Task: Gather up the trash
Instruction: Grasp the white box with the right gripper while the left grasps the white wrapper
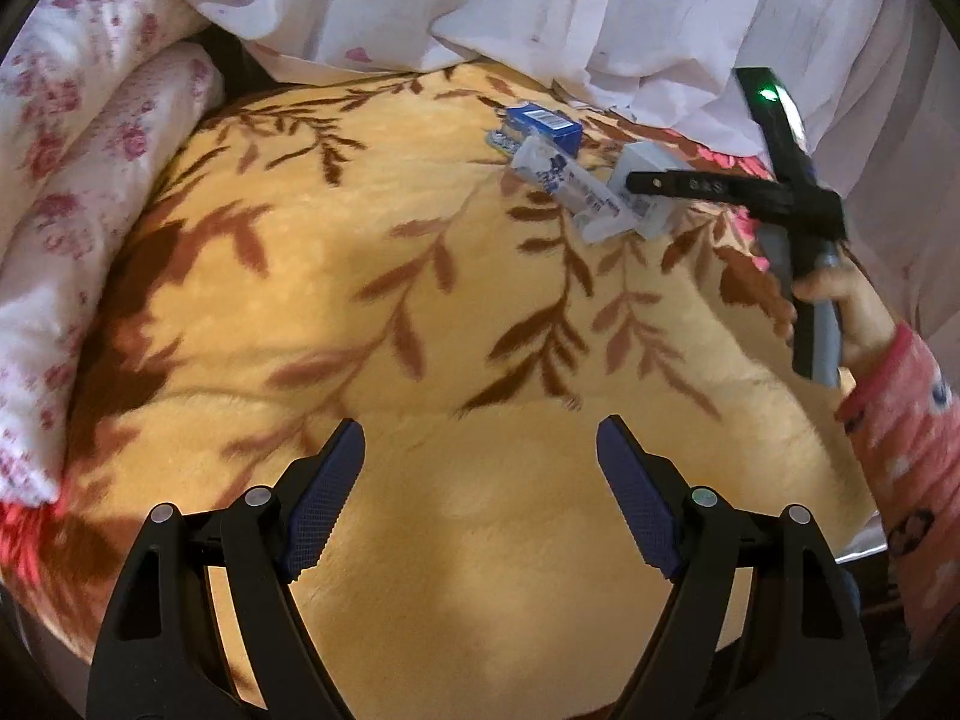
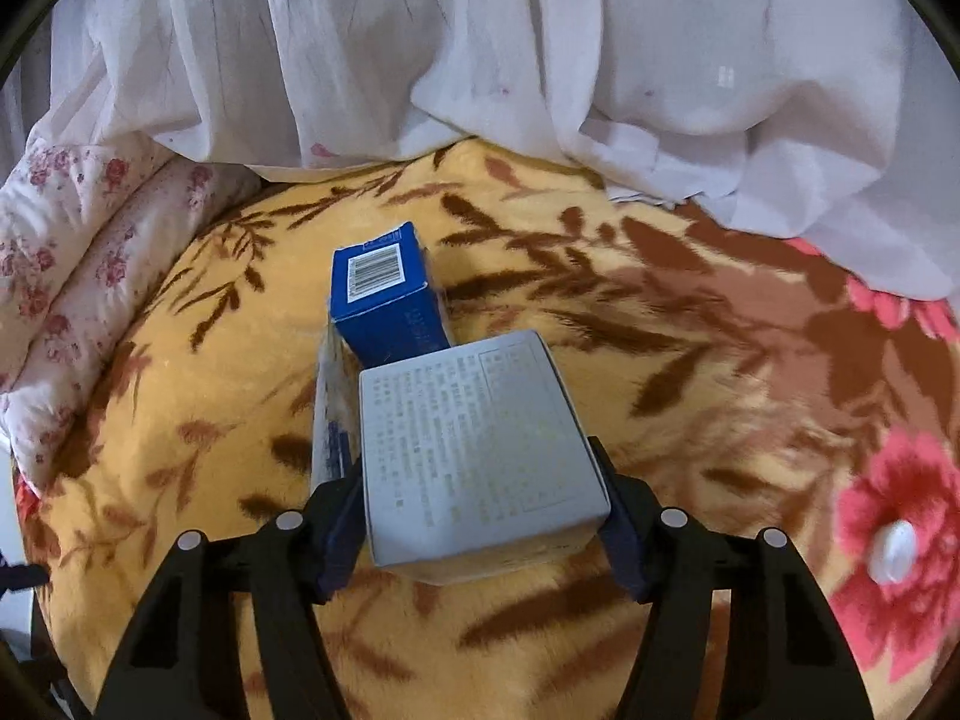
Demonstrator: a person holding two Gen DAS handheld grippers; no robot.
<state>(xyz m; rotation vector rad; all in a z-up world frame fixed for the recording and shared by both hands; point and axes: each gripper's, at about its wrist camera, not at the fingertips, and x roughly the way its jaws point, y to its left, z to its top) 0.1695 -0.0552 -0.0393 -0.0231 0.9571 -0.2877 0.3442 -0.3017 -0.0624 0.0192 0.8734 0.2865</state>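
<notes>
A pale grey printed box (image 2: 474, 444) lies on the yellow leaf-patterned blanket (image 2: 180, 396). My right gripper (image 2: 477, 456) is shut on it, one blue pad against each side. Just beyond the grey box stands a blue box (image 2: 384, 294) with a barcode. A flat white-and-blue packet (image 2: 330, 414) lies along the grey box's left side. In the left wrist view the same pile shows at the far right: the blue box (image 1: 543, 123), the packet (image 1: 570, 183) and the grey box (image 1: 645, 198). My left gripper (image 1: 480, 480) hangs open over bare blanket, well short of the pile.
White sheer fabric (image 2: 480, 60) is heaped along the far edge. A rolled floral quilt (image 1: 72, 210) lines the left side. A small white cap (image 2: 894, 552) rests on a pink flower print at the right. A person's hand (image 1: 840, 300) in a pink sleeve holds the right gripper's handle.
</notes>
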